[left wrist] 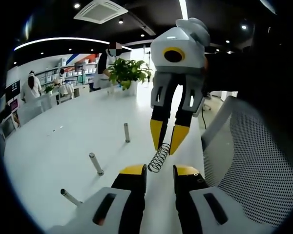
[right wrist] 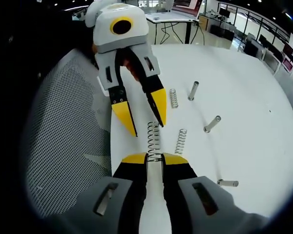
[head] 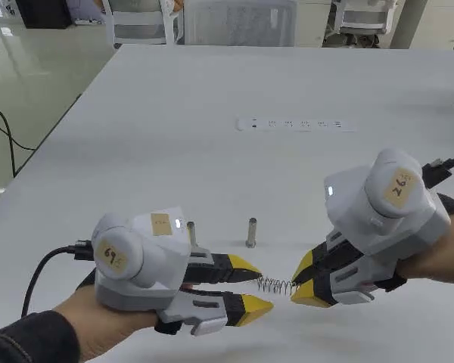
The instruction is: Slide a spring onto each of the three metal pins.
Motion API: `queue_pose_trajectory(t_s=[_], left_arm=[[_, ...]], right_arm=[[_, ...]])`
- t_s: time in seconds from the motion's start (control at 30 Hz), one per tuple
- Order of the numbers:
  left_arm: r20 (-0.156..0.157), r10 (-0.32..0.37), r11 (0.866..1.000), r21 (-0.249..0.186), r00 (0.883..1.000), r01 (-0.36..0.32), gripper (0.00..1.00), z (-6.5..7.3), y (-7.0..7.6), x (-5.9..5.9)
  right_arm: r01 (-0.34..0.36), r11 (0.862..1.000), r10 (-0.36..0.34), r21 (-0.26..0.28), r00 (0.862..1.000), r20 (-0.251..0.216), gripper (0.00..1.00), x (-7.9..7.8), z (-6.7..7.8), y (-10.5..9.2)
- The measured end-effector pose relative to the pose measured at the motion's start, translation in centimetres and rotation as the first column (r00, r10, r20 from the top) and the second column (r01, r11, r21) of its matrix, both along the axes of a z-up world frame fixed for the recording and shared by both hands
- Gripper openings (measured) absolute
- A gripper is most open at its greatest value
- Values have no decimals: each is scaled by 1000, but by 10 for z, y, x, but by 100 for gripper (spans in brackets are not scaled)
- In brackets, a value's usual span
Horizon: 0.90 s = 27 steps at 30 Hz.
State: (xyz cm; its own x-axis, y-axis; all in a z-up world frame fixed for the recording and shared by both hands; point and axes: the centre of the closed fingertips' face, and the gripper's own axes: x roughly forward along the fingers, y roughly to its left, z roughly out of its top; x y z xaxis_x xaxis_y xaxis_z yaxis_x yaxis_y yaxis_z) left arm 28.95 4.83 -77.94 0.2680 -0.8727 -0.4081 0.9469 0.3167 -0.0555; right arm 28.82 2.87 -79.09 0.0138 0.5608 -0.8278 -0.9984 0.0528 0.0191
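Since the spring is just a thin open wire coil, I'd guess it weighs next to nothing, flexes sideways easily and will ping away if pinched hard. Best to take it by the end turns and leave the bore free for a pin.

Head view: it's held in the air over the near edge of the worktop, spanning between the two tools. The right gripper has its jaws pinched on one end, and the left gripper has its jaws apart around the other end. Two pins stand upright just behind it, both bare.

Left gripper view: its own jaws are parted and the coil's end sits in the gap, close to one jaw. Can't tell if it touches. Three pins stand in a row on the worktop, all bare.

Right gripper view: jaws nearly together, clamped on the coil's near end. Two spare springs lie loose on the worktop beside the pins, with no tray or bin holding them.
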Motion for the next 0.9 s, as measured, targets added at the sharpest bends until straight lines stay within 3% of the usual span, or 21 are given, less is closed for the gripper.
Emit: queue_pose_trajectory(t_s=[0.43, 0.9], left_arm=[[27, -46, 999, 18, 999, 46, 10, -2, -3, -7], [71, -93, 994, 65, 993, 89, 9, -6, -5, -12]], right_arm=[[-71, 997, 71, -16, 997, -15, 13, -11, 0, 0], [-65, 998, 65, -6, 996, -57, 13, -14, 11, 0]])
